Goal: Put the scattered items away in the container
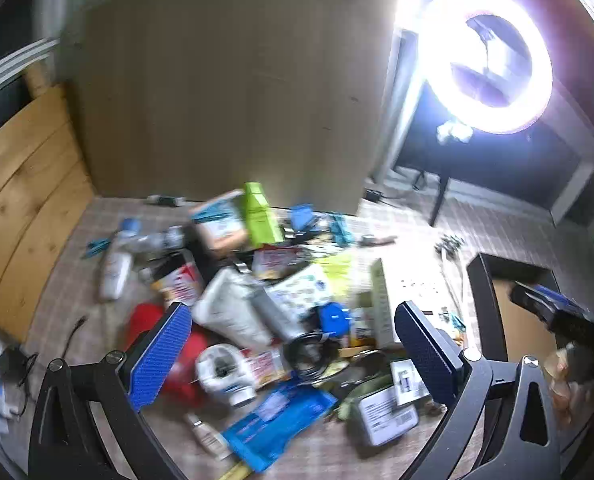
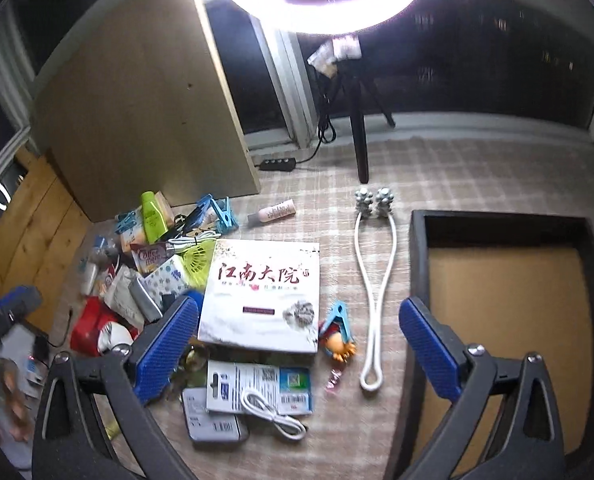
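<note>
we see a checked, woven-looking cloth covering the tabletop [image 2: 377, 432], and on its right side a shallow rectangular container with dark walls and a flat brown cardboard-like floor [image 2: 417, 280], with nothing visible in it. the scattered items lie left of it: a glossy white square book with red brush lettering [image 2: 261, 292], a long white looped massager with knobbly metal rollers at its head [image 2: 373, 280], a coiled white cable on a printed card pack [image 2: 273, 412], a blue plastic clip [image 2: 339, 316], a small pink tube [image 2: 275, 211], and, in the blurred left view, a heap with a soft white squeeze tube [image 1: 233, 304], a red object [image 1: 145, 320] and a blue foil pouch [image 1: 281, 416]. the left tongs [image 1: 293, 360] hang above the heap, their ridged blue pads spread wide, grasping nothing. the right tongs [image 2: 297, 360] hover spread wide over the book's near edge and the clip, touching neither.
</note>
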Available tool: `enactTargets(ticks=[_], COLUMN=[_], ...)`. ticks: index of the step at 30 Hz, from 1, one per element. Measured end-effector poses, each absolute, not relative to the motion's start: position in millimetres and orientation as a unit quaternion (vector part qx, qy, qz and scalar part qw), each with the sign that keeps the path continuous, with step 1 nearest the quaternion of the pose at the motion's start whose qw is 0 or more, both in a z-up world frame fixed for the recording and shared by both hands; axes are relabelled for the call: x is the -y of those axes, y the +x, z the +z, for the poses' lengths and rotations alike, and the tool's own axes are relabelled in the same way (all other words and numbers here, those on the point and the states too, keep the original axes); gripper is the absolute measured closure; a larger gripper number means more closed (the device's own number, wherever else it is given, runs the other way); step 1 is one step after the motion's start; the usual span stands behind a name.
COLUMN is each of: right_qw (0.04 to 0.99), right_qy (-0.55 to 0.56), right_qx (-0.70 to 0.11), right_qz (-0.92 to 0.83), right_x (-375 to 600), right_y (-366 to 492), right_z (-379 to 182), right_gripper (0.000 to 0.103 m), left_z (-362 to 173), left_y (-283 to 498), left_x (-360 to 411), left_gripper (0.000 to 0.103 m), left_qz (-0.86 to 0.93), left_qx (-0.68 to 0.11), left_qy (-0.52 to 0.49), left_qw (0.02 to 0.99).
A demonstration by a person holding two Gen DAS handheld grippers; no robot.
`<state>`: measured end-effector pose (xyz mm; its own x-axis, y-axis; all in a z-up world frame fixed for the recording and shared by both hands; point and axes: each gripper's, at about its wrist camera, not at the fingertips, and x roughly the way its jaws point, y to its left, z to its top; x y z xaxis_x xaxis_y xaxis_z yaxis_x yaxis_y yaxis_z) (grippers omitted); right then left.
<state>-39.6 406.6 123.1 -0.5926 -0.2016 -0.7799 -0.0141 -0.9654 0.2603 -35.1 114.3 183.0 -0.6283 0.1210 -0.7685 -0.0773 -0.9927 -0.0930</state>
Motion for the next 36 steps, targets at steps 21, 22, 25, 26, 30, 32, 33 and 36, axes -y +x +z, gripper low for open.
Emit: enactTargets(ticks=[21, 22, 25, 26, 30, 32, 33, 36], right_qw=[0.098, 0.099, 0.104, 0.106, 0.118, 0.129, 0.132, 0.132], right_qy=[0.541, 0.541, 0.540, 0.541, 0.543, 0.543, 0.544, 0.543], right_qx=[0.190, 0.197, 0.212, 0.213, 0.225, 0.230, 0.230, 0.216], right_qz=[-0.813, -0.811, -0.807, -0.807, -0.800, -0.797, -0.796, -0.801], right_x=[-421, -422, -422, -421, -414, -411, -408, -402], right_y=[-117, -117, -119, -120, -119, -118, -117, -115], right_z=[17, 15, 14, 13, 11, 13, 14, 17], right_gripper=[0.052, 0.052, 0.052, 0.052, 0.055, 0.062, 0.062, 0.062], left_z=[75, 73, 70, 69, 66, 65, 64, 64], left_y=[-102, -104, -103, -103, -103, -104, -104, -103], left_x=[-212, -213, -214, -216, -224, -227, -229, -235], left_gripper=[0.037, 0.042, 0.043, 0.043, 0.054, 0.058, 0.059, 0.058], left_qz=[0.835, 0.834, 0.832, 0.831, 0.825, 0.821, 0.818, 0.824], left_qx=[-0.008, -0.007, 0.005, 0.006, 0.015, 0.022, 0.022, 0.007], left_qy=[-0.542, -0.545, -0.546, -0.546, -0.553, -0.556, -0.559, -0.553], left_qw=[0.094, 0.092, 0.099, 0.101, 0.120, 0.129, 0.133, 0.122])
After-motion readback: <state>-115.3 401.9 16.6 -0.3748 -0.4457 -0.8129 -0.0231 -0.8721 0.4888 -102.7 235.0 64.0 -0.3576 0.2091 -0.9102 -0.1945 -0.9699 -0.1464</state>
